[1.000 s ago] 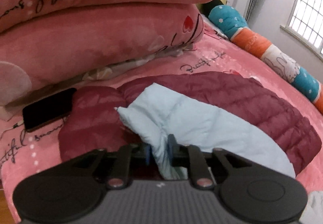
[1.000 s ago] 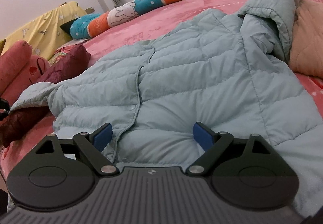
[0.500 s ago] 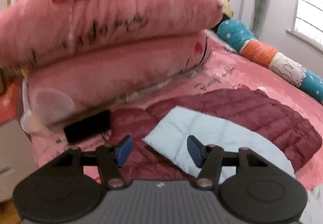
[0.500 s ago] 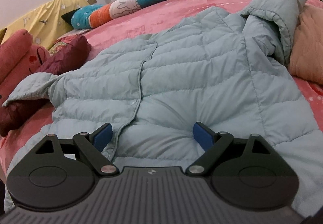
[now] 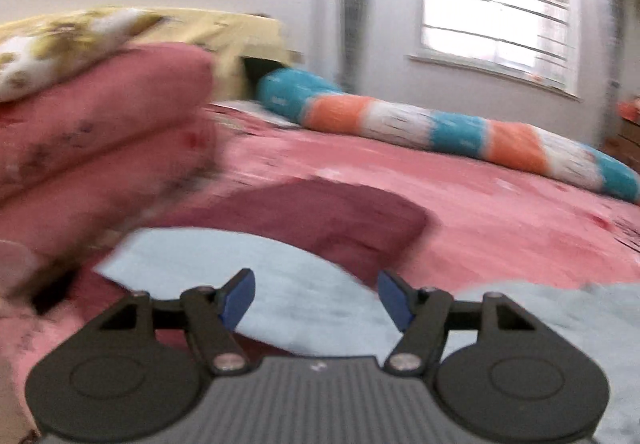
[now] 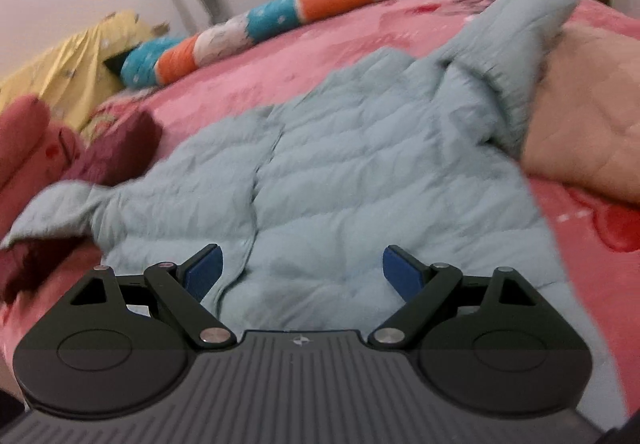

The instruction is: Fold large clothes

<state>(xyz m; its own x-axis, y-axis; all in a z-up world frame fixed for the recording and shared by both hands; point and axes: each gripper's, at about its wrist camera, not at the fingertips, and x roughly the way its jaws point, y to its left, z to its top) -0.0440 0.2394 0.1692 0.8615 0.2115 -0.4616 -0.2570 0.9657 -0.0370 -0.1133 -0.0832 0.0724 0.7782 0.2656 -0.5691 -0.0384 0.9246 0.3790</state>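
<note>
One pale blue jacket (image 6: 360, 180) lies flat on the pink bed (image 6: 420, 16), its front seam running away from the camera, one sleeve over a maroon jacket (image 5: 320, 216) and the other beside a peach cushion (image 6: 588, 112). Open bed lies beyond, up to one striped bolster (image 5: 440, 124). The left gripper (image 5: 316, 298) is opening with nothing between its pads, and the right gripper (image 6: 302, 270) stands wide open over the hem.

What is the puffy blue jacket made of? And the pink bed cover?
The light blue jacket looks like thin, smooth, matt quilted fabric with soft filling, going by its stitched puffy rows. The pink bed cover looks like soft fleece, though blur leaves that unsure.
</note>
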